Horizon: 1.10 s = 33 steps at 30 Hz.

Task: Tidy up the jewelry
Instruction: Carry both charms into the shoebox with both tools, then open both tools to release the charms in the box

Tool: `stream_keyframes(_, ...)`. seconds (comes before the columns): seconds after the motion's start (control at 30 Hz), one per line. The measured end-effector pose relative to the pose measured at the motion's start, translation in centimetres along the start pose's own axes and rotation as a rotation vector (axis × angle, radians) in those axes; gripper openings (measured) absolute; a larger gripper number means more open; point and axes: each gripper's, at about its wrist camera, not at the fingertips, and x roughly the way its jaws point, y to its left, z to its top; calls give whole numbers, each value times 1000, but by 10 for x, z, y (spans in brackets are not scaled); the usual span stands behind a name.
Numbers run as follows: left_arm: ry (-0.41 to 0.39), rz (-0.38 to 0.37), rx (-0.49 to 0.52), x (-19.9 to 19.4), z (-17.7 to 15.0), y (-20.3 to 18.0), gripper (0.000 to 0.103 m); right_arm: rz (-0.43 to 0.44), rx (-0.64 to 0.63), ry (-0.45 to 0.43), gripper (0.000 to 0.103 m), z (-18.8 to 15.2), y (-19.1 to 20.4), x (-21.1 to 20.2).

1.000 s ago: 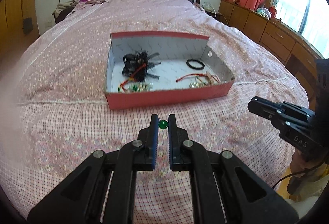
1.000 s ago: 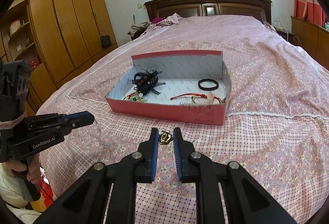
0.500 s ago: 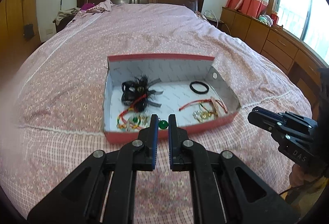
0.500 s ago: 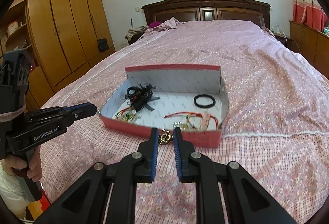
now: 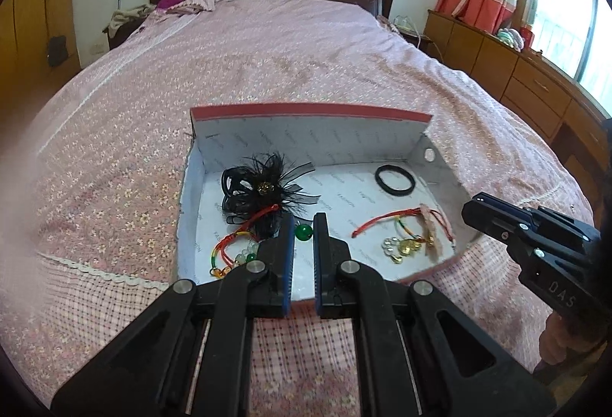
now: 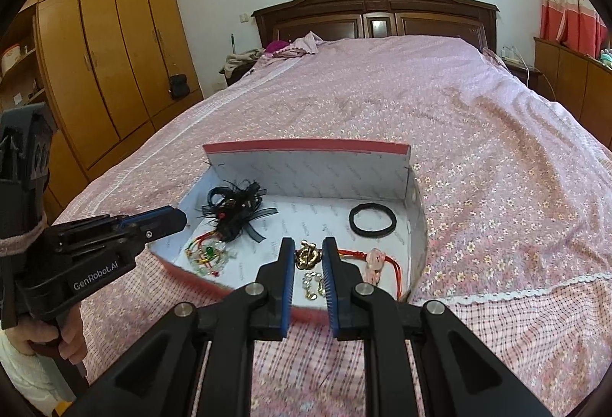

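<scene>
A red shoebox lid with a white inside lies on the bed. In it are a black feather hairpiece, a black hair tie, a red string bracelet, gold charms and a beaded bracelet. My left gripper is shut on a green bead over the box's front part. My right gripper is shut on a gold ornament over the box's front right.
The pink flowered bedspread lies all around the box. A dark wooden headboard stands at the far end. A wooden wardrobe is at the left, low wooden drawers at the right under a window.
Both grippers have moved forward from in front of the box to over its inside, each still holding its piece. The box looks nearer and lower in both views.
</scene>
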Motion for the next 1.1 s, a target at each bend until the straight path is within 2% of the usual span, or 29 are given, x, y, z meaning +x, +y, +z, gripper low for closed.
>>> stream_keyframes(0.43,77,34,-30,35,-12,11,1,-32,36,95,16,-11,-15,45)
stream_keyframes(0.83,124,60,-39,49,-19,13,3,-35,39,137,17,-17,-16,56)
stream_keyframes(0.87,128,64,-37,50,-19,12,5,-34,41,140,18,-16,-16,57)
stream_keyframes(0.97,135,65,-43,48,-20,11,17,-32,41,140,28,-16,-14,56)
stream_keyframes(1.03,132,62,-52,48,-20,10,19,-33,45,135,36,-16,-14,53)
stream_keyframes(1.1,130,64,-55,45,-20,10,23,-30,49,132,39,-15,-13,50)
